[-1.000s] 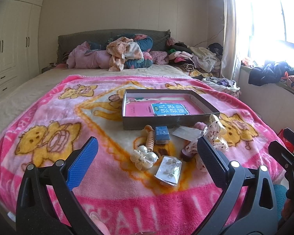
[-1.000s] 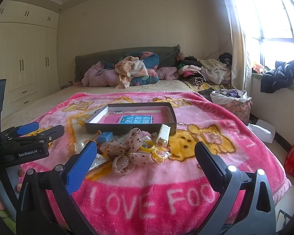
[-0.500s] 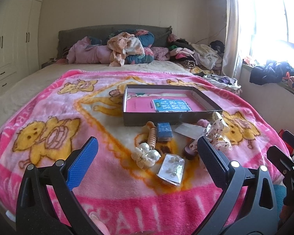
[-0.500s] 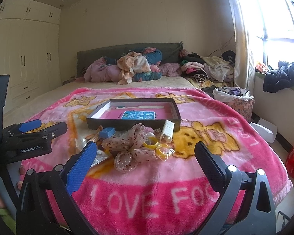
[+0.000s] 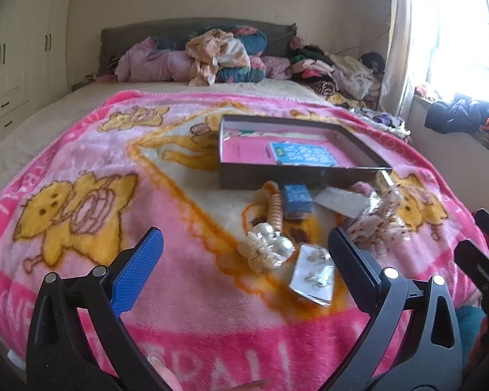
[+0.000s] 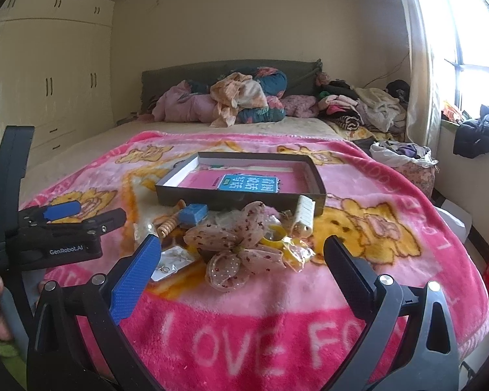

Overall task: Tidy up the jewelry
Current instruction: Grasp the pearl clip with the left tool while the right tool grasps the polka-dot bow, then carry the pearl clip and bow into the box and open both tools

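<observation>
A dark shallow box point(image 5: 296, 176) with a pink lining and a blue card lies on the pink blanket; it also shows in the right wrist view point(image 6: 241, 192). In front of it lie a pearl hair clip point(image 5: 265, 249), a beaded bracelet point(image 5: 275, 207), a small blue box point(image 5: 297, 197), a packet of earrings point(image 5: 314, 273) and a spotted fabric bow point(image 6: 241, 249). A white tube point(image 6: 303, 216) and yellow rings point(image 6: 275, 239) lie beside the bow. My left gripper point(image 5: 244, 259) is open and empty, just short of the pearl clip. My right gripper point(image 6: 243, 267) is open and empty above the bow.
The pink blanket point(image 5: 81, 169) covers the bed. Piled clothes and bedding point(image 6: 238, 101) lie at the headboard. A wardrobe point(image 6: 49, 81) lines the left wall. A window sill with dark clothes point(image 6: 479, 133) is at the right. The left gripper shows in the right wrist view point(image 6: 68, 228).
Both grippers have moved forward and lower, closer to the jewelry pile. Both stay open and empty. Nothing on the blanket has moved.
</observation>
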